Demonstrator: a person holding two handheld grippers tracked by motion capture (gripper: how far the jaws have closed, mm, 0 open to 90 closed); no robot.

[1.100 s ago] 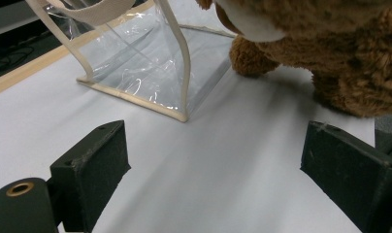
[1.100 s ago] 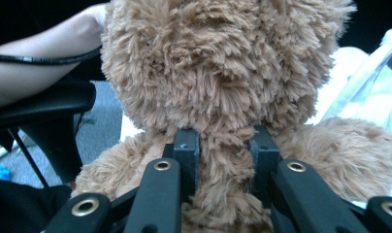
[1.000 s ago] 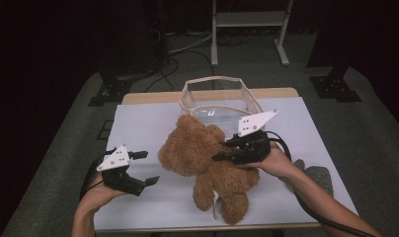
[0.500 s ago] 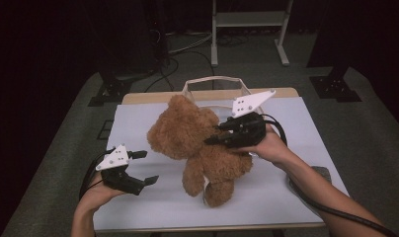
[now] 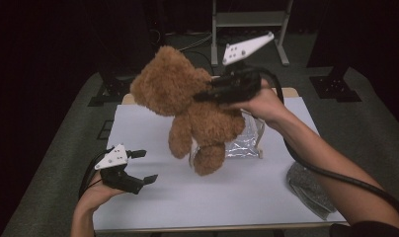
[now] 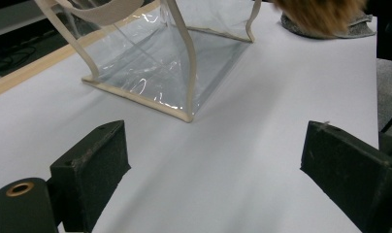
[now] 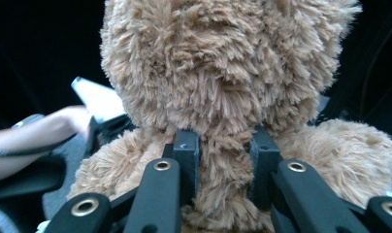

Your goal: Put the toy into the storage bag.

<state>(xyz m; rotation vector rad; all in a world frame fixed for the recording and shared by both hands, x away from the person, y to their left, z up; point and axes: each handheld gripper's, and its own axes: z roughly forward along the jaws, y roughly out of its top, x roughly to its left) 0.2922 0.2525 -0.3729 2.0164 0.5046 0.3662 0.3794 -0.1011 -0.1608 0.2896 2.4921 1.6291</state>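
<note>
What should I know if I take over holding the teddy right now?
Right gripper: shut on the teddy at its neck, holding it in the air above the table.
Left gripper: open, holding nothing, low over the table's near left.
Clear bag: on the table under the teddy, mouth up.
Done: teddy picked up.
Left: probably lowering it into the bag; the left gripper could steady the bag.

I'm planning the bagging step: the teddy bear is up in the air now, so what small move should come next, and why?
Probably carry the teddy bear over the clear bag and start lowering it feet first. The right hand-held gripper is clamped on its neck, the bear hangs clear of the table, and the bag sits right behind it. The left hand-held gripper is open and free to steady the bag.
</note>
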